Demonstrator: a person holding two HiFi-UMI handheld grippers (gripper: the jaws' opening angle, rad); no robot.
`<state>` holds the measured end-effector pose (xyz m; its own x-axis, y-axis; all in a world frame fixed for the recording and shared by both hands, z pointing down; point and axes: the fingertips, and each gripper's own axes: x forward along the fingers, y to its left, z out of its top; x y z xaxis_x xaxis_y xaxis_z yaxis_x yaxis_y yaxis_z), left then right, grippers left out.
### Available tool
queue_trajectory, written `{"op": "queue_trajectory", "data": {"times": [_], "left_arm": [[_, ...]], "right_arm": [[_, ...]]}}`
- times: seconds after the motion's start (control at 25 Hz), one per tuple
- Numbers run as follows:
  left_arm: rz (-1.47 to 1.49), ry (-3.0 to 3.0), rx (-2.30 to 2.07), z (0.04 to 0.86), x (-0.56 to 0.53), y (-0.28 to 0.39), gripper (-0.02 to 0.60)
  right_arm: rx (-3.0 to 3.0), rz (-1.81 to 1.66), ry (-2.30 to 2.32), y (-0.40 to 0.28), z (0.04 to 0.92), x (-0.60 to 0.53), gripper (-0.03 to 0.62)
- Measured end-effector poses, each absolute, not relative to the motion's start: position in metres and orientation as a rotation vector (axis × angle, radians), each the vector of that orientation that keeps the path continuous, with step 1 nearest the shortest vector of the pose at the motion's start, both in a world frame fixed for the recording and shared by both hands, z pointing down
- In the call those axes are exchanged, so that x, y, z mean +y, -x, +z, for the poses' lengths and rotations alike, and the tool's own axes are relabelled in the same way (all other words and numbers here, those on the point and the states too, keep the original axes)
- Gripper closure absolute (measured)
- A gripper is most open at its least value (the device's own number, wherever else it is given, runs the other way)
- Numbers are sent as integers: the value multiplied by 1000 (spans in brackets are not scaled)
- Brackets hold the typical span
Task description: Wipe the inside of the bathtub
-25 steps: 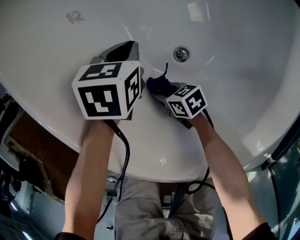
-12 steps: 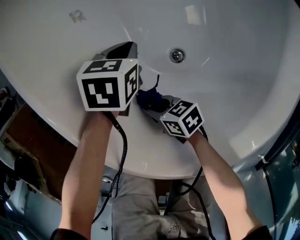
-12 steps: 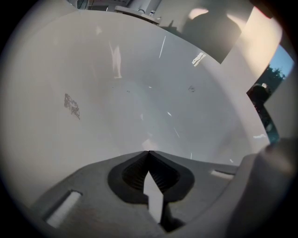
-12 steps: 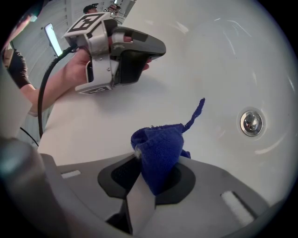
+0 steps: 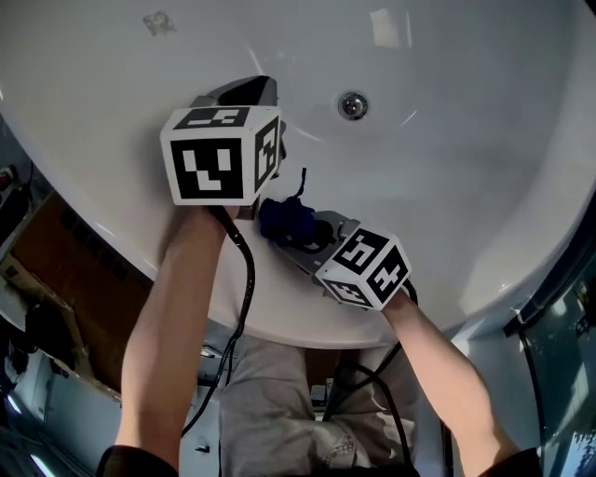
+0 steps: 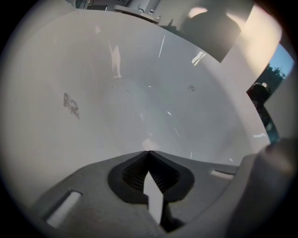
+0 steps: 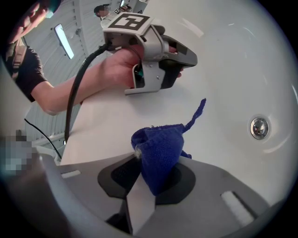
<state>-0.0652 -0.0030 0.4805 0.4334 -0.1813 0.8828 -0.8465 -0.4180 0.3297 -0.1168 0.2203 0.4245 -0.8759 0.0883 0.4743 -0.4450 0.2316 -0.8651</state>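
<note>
A white bathtub (image 5: 447, 186) fills the head view, its metal drain (image 5: 352, 105) near the top middle. My right gripper (image 5: 300, 229) is shut on a dark blue cloth (image 5: 285, 218), which presses against the tub's near inner wall. In the right gripper view the blue cloth (image 7: 160, 148) bunches out of the closed jaws, with a loose thread trailing up, and the drain (image 7: 259, 127) lies to the right. My left gripper (image 5: 244, 94) is shut and holds nothing, hovering over the tub wall just left of the cloth. The left gripper view shows its jaws (image 6: 149, 153) closed over bare white tub.
A small scuff mark (image 5: 157, 21) sits on the tub's far left surface, also seen as a grey smudge (image 6: 71, 104). The tub's rim (image 5: 112, 233) curves below my arms. Cables hang from both grippers. A dark window frame (image 5: 559, 279) stands at the right.
My right gripper has dragged the blue cloth down and left along the tub wall, toward the near rim. The left gripper has stayed almost in place.
</note>
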Motion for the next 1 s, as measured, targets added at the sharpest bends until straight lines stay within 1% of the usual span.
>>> {"op": "queue_trajectory", "data": {"times": [0.6, 0.8, 1.0], "left_arm": [[1010, -1860, -891, 477, -7, 69, 578], [1010, -1861, -889, 483, -9, 70, 578], [1006, -1857, -892, 483, -9, 69, 578]], "right_arm": [[-2261, 1640, -88, 134, 320, 237, 507], [-2298, 1603, -11, 138, 305, 238, 507], [-2325, 1657, -31, 136, 305, 233, 507]]}}
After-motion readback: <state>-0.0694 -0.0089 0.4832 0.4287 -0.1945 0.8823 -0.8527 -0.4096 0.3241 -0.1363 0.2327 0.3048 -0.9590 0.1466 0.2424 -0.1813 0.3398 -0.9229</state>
